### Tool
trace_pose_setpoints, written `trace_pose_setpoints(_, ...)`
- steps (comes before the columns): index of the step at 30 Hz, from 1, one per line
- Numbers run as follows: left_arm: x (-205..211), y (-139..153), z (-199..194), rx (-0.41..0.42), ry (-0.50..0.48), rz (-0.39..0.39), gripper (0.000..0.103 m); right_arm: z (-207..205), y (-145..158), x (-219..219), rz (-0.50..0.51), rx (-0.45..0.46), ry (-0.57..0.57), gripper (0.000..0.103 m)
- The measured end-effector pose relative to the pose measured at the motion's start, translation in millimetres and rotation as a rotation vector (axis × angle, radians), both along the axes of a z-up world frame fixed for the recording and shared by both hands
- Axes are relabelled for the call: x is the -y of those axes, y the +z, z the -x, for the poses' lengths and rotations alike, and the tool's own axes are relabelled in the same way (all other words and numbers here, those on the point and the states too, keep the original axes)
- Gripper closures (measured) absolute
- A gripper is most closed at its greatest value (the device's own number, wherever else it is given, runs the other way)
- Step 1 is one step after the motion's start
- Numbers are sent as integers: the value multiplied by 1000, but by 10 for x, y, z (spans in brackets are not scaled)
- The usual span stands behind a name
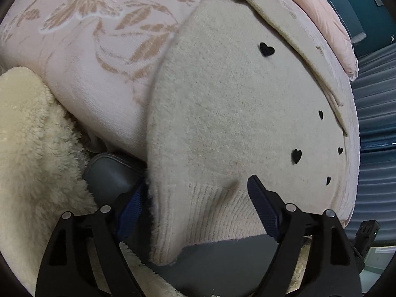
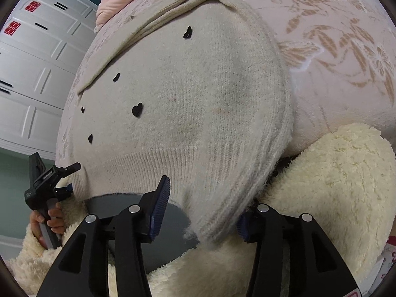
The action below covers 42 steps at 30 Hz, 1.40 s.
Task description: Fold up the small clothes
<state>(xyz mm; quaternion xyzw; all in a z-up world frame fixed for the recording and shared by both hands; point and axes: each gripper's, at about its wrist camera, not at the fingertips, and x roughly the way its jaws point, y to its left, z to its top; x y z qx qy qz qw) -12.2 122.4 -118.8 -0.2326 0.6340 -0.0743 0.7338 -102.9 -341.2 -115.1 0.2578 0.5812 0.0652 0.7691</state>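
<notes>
A cream knit sweater (image 1: pixel 235 104) with small black heart buttons lies on a pink bedspread; it also fills the right wrist view (image 2: pixel 198 99). Its ribbed hem hangs over the bed's front edge. My left gripper (image 1: pixel 198 205) is open, its blue-padded fingers on either side of the hem's left corner. My right gripper (image 2: pixel 203 210) is open, its fingers on either side of the hem's right corner. Neither jaw is closed on the cloth. The left gripper shows in the right wrist view (image 2: pixel 64 173), held by a hand at the hem's other end.
The pink bedspread (image 1: pixel 86 49) has a tan leaf and butterfly pattern. A fluffy cream fleece (image 1: pixel 32 136) lies at the bed's front, also in the right wrist view (image 2: pixel 334 185). A grey object (image 1: pixel 111 173) sits below the hem. White cabinet doors (image 2: pixel 32 61) stand behind the bed.
</notes>
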Motion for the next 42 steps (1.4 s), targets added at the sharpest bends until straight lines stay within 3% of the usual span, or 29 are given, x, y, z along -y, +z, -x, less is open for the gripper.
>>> trace_pose_setpoints(1,28,-59,-10,-26,-7,32,34,-13,-2,17,-4,1,-6,58)
trace_pose_setpoints(2,32,-80,-4,-36,1,34,37,-21,0,25,-1,0,-12,61)
trace_pose_setpoints(3,30,-56,16,-29,7,33,50,-24,3,42,1,-1,-17,66)
trace_pose_setpoints(4,22,-59,29,-42,2,66,71,-28,8,53,7,-1,-19,91)
trace_pose_setpoints(6,-31,-38,78,-66,25,83,96,0,47,116,-6,15,-22,93)
trace_pose_setpoints(9,-140,197,192,-11,52,97,96,63,290,97,5,109,34,94)
trace_pose_setpoints(14,-231,865,443,136,-31,109,97,237,783,139,29,181,193,95)
trace_pose_setpoints(19,-343,1196,846,107,-141,106,97,614,1014,131,41,116,347,95)
trace_pose_setpoints(22,-377,1339,1114,64,-181,150,97,919,1092,61,-46,68,397,95)
trace_pose_setpoints(24,-406,1568,1163,95,-191,168,97,1001,1280,51,-110,83,407,95)
trace_pose_setpoints(26,-412,1850,1020,187,-185,167,97,879,1591,82,-148,179,382,95)
trace_pose_setpoints(29,-358,2118,461,336,-162,177,96,323,1963,295,-146,380,258,94)
trace_pose_setpoints(31,-238,2103,-8,408,-129,133,95,-166,1961,470,-134,470,136,89)
trace_pose_setpoints(33,-118,1924,-495,451,-92,93,89,-630,1703,664,-131,492,14,82)
trace_pose_setpoints(34,-67,1792,-699,458,-72,53,76,-818,1540,716,-93,480,-61,68)
trace_pose_setpoints(35,-23,1631,-873,446,-27,-18,66,-964,1378,767,-38,456,-158,61)
trace_pose_setpoints(36,35,1504,-1007,433,5,-87,40,-1028,1247,795,-12,440,-238,61)
trace_pose_setpoints(38,81,1279,-1173,416,54,-215,35,-1021,1052,807,-50,429,-344,61)
trace_pose_setpoints(39,46,1232,-1178,419,60,-218,35,-987,1010,783,-33,432,-358,60)
trace_pose_setpoints(41,-56,1164,-1160,413,46,-153,27,-902,987,639,65,452,-333,46)
trace_pose_setpoints(42,-97,1148,-1143,418,43,-125,20,-882,969,564,121,450,-309,44)
